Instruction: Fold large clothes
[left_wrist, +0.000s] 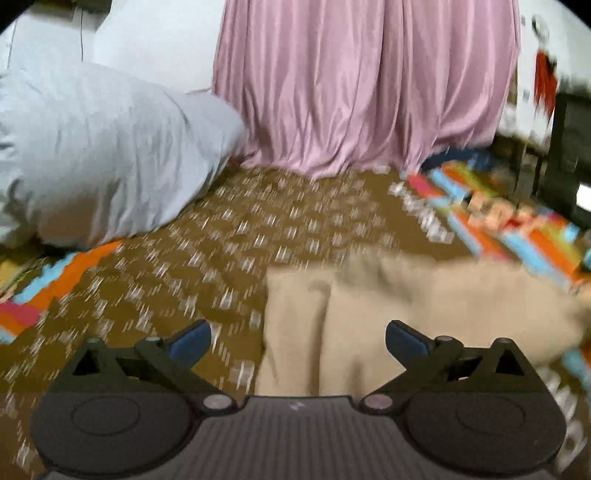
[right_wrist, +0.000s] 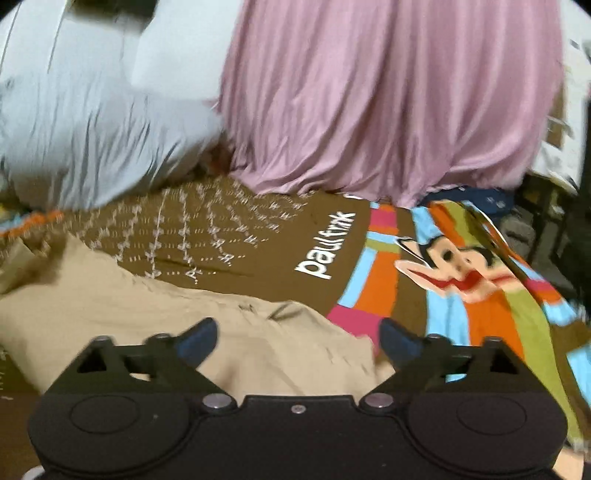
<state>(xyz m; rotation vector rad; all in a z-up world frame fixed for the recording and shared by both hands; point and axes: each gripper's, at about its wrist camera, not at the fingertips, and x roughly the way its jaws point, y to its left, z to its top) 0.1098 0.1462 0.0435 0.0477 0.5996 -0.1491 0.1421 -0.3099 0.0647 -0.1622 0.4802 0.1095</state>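
A beige garment (left_wrist: 406, 306) lies crumpled on a brown patterned bedspread (left_wrist: 207, 243). In the left wrist view it fills the lower right, and my left gripper (left_wrist: 297, 341) is open just above its left edge, holding nothing. In the right wrist view the beige garment (right_wrist: 155, 295) spreads across the lower left. My right gripper (right_wrist: 299, 339) is open over its right edge, empty. Both views are blurred by motion.
A pale grey pillow (left_wrist: 92, 155) lies at the back left, also in the right wrist view (right_wrist: 85, 140). A pink curtain (left_wrist: 362, 85) hangs behind the bed. The bedspread has a colourful striped border with a cartoon face (right_wrist: 458, 269). Dark furniture (left_wrist: 569, 147) stands at the right.
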